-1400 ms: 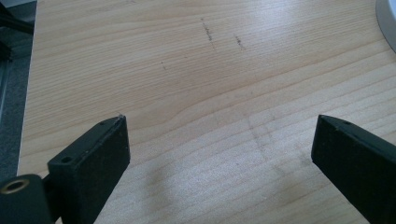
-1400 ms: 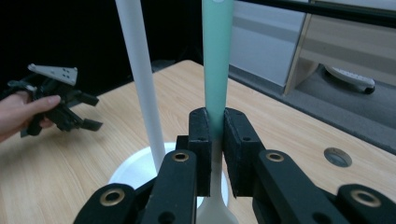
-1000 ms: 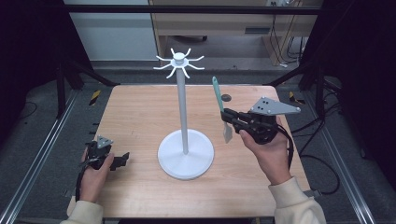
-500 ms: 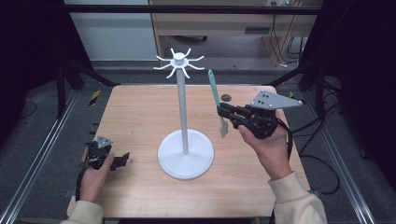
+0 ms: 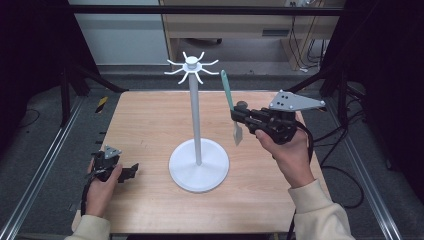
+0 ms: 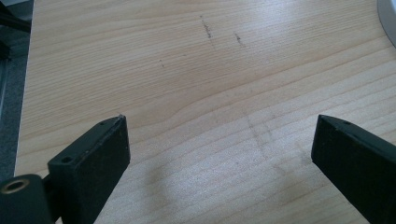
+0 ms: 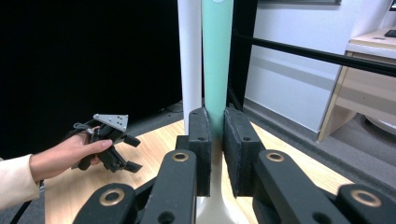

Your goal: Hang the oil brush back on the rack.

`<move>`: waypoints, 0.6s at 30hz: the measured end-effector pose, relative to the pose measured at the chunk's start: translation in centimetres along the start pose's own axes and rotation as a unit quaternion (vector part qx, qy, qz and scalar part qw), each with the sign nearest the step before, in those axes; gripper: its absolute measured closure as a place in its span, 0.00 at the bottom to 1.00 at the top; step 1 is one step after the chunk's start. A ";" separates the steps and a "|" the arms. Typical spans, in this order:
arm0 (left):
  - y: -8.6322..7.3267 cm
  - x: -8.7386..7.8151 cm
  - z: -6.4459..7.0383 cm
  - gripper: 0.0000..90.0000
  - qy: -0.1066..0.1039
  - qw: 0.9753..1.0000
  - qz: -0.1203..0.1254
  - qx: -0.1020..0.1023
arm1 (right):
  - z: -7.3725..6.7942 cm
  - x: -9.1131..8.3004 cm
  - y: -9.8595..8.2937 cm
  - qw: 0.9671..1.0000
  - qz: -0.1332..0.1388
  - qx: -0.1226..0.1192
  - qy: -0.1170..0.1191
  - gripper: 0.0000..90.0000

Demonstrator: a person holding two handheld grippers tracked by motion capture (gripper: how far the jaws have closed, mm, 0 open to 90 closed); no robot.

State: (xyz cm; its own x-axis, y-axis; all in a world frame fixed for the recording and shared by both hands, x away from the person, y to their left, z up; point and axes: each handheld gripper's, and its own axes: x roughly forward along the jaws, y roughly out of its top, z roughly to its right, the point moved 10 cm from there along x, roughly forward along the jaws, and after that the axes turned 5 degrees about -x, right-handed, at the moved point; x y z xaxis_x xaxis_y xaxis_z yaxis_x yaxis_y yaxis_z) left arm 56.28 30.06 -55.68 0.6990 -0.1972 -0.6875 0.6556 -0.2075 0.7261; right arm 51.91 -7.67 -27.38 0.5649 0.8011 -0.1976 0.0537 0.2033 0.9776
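Observation:
A white rack with a round base and a crown of hooks stands mid-table. My right gripper is shut on a spatula with a teal handle and pale blade, held upright to the right of the pole, its handle top just below hook height. In the right gripper view the teal handle rises between the closed jaws, with the white pole right behind it. My left gripper rests at the table's front left, open, with bare wood between its jaws.
The wooden table has metal rails along both sides and dark floor around it. A desk and cables stand beyond the far edge. The rack's base rim lies to the upper right of the left gripper.
My right gripper has carried the spatula left, toward the rack's pole, and turned it more upright. The left gripper has stayed put.

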 end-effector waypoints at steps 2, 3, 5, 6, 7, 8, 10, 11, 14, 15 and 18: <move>0.0 0.0 0.0 0.04 0.000 1.000 0.000 0.000 | 0.0 0.1 0.0 1.000 -0.003 -0.001 0.003 0.91; 0.0 0.0 0.0 0.04 0.000 1.000 0.000 0.000 | 0.0 0.1 0.0 1.000 -0.003 -0.001 0.004 0.91; 0.0 0.0 0.0 0.04 0.000 1.000 0.000 0.000 | 0.0 0.1 0.1 1.000 -0.003 -0.003 0.006 0.91; 0.0 0.0 0.0 0.04 0.000 1.000 -0.001 0.000 | 0.0 0.1 0.1 1.000 -0.003 -0.002 0.007 0.91; 0.0 0.0 0.0 0.04 0.000 1.000 0.000 0.000 | -0.1 0.2 0.1 1.000 -0.004 -0.002 0.008 0.91; 0.0 0.0 0.0 0.04 0.001 1.000 0.000 0.000 | -0.1 0.2 0.1 1.000 -0.004 -0.002 0.009 0.91; 0.0 0.0 0.0 0.04 0.001 1.000 0.000 0.000 | -0.2 0.3 0.2 1.000 -0.004 -0.003 0.011 0.91; 0.0 0.0 0.0 0.04 0.001 1.000 0.000 0.001 | -0.2 0.3 0.2 1.000 -0.004 -0.003 0.012 0.91; 0.0 0.0 0.0 0.04 0.001 1.000 0.000 0.001 | -0.2 0.4 0.2 1.000 -0.006 -0.003 0.014 0.91; 0.0 0.0 0.0 0.04 0.001 1.000 0.000 0.000 | -0.2 0.5 0.3 1.000 -0.006 -0.003 0.014 0.91; 0.0 0.0 0.0 0.04 0.001 1.000 0.000 0.001 | -0.2 0.6 0.3 1.000 -0.007 -0.001 0.014 0.91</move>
State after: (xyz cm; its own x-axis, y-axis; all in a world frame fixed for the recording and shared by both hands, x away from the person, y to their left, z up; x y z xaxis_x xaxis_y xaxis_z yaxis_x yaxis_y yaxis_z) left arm 56.28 30.09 -55.67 0.6992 -0.1961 -0.6875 0.6553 -0.2084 0.7260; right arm 52.07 -7.04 -27.21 0.5405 0.8137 -0.2141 0.0603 0.2163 0.9745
